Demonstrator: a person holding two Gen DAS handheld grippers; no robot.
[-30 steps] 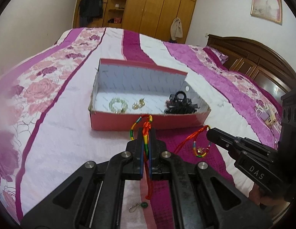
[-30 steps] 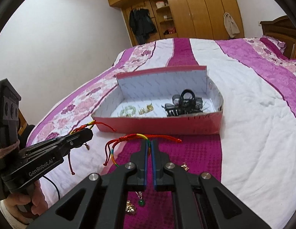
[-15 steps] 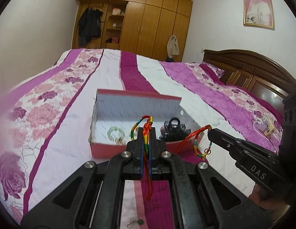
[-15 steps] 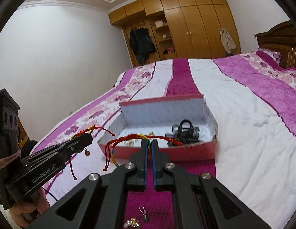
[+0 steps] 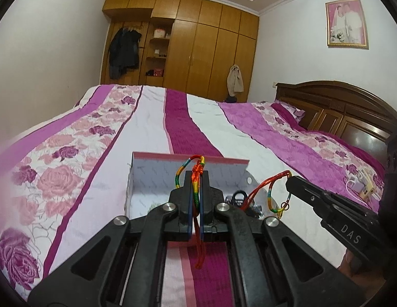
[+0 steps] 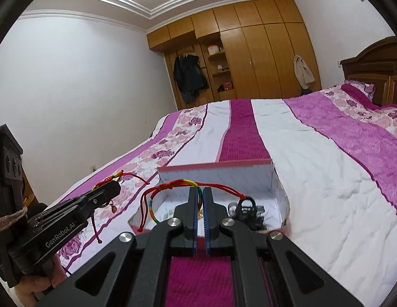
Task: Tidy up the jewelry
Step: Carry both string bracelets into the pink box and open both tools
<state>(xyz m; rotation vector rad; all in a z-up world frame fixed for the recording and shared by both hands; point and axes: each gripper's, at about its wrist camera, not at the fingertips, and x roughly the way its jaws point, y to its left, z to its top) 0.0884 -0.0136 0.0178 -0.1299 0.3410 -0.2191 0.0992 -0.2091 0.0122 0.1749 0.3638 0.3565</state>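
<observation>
Two red-and-rainbow cord bracelets are held above the bed in front of a pink box (image 5: 190, 159). My left gripper (image 5: 197, 176) is shut on one bracelet (image 5: 180, 173), whose knotted loop sticks up past the fingertips while red tails hang below. My right gripper (image 6: 199, 192) is shut on the other bracelet (image 6: 173, 185), which loops out to the left. Each gripper shows in the other view: the right gripper (image 5: 290, 181) with its bracelet (image 5: 269, 197), the left gripper (image 6: 114, 189) with its bracelet (image 6: 113, 178). A black hair clip (image 6: 246, 207) lies inside the box (image 6: 216, 166).
The box sits on a bed with a striped pink, white and magenta cover (image 5: 78, 174). A dark wooden headboard (image 5: 334, 107) stands at the right, a wooden wardrobe (image 5: 198, 51) at the far wall. A charger and cable (image 5: 362, 186) lie on the bed's right side.
Both grippers have risen and tipped upward with their bracelets. The box has slid lower in both views, and the loose pendants on the cover have dropped out of sight.
</observation>
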